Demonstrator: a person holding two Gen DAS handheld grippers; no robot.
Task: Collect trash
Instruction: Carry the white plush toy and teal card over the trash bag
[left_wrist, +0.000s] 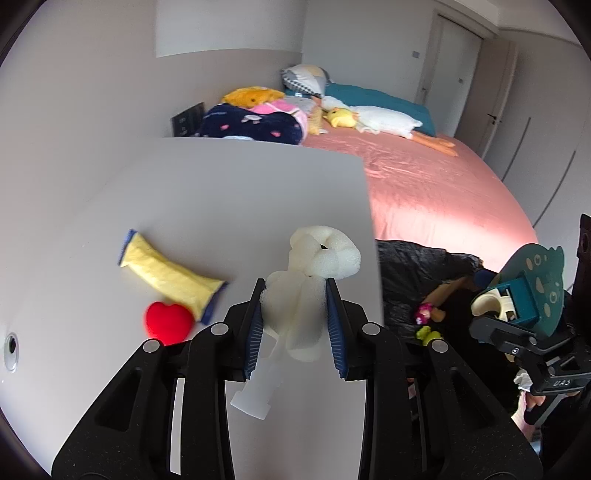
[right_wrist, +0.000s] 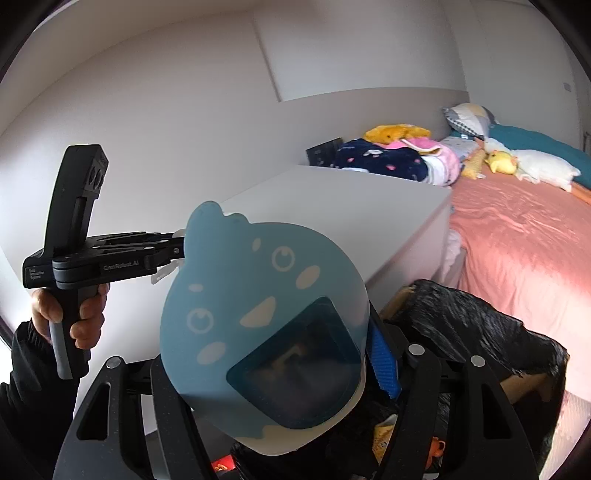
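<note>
Two grippers are loaded. Your left gripper (left_wrist: 295, 314) is clamped on a wad of white foam packing (left_wrist: 310, 291), both blue pads pressed into its lower part, over the white tabletop (left_wrist: 221, 192). A loose foam loop bulges beyond the fingertips, and a translucent plastic piece (left_wrist: 255, 391) hangs below the jaws; I cannot tell whether it is attached to the foam. Your right gripper (right_wrist: 295, 369) holds a teal cartoon-face tape dispenser (right_wrist: 266, 325) above the black trash bag (right_wrist: 469, 321), which sits to the right of the left tool, beside the pink bed (left_wrist: 436, 192).

Risks, as I judge them: the soft foam may slip out or shed the dangling piece during the swing toward the bag. The dispenser blocks most of the right camera's view, so its drop may miss the opening. Left of the left tool, a yellow snack wrapper (left_wrist: 170, 273) and red heart (left_wrist: 168, 321) remain on the table.
</note>
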